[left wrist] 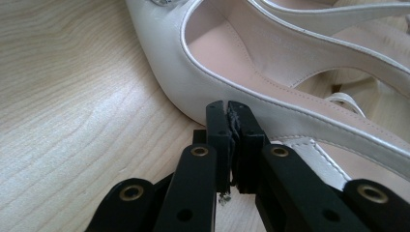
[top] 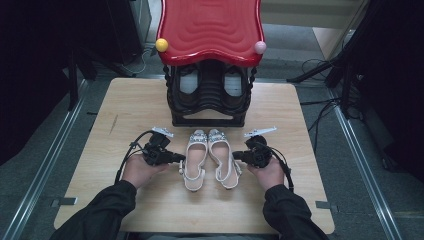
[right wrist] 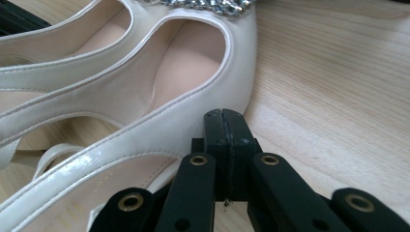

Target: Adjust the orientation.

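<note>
A pair of white slingback shoes is seen laid side by side near the middle of a light wooden desk [top: 125, 105], toes pointed to the far side and jewelled trim at the toes. The left shoe [top: 195, 159] and the right shoe [top: 223, 157] are flanked by two hand-held grippers. The left gripper [top: 181, 159] is held in the left hand [top: 140, 170] just beside the outer edge of the left shoe, its jaws clenched together on nothing; in the left gripper view the closed tips [left wrist: 228, 121] are shown against the shoe's white side [left wrist: 203, 63], though whether contact is made cannot be told. The right gripper [top: 236, 156] is held in the right hand [top: 267, 172] just beside the outer edge of the right shoe, its jaws likewise pressed shut and empty; in the right gripper view the tips [right wrist: 225, 126] are seen close against the shoe's glossy rim [right wrist: 193, 108]. At the far edge of the desk a black shoe rack [top: 210, 97] with a red wavy top [top: 210, 27] is stood, a yellow ball [top: 161, 45] and a pink ball [top: 260, 47] fixed at its near corners. Dark sleeves are seen at the near edge.
</note>
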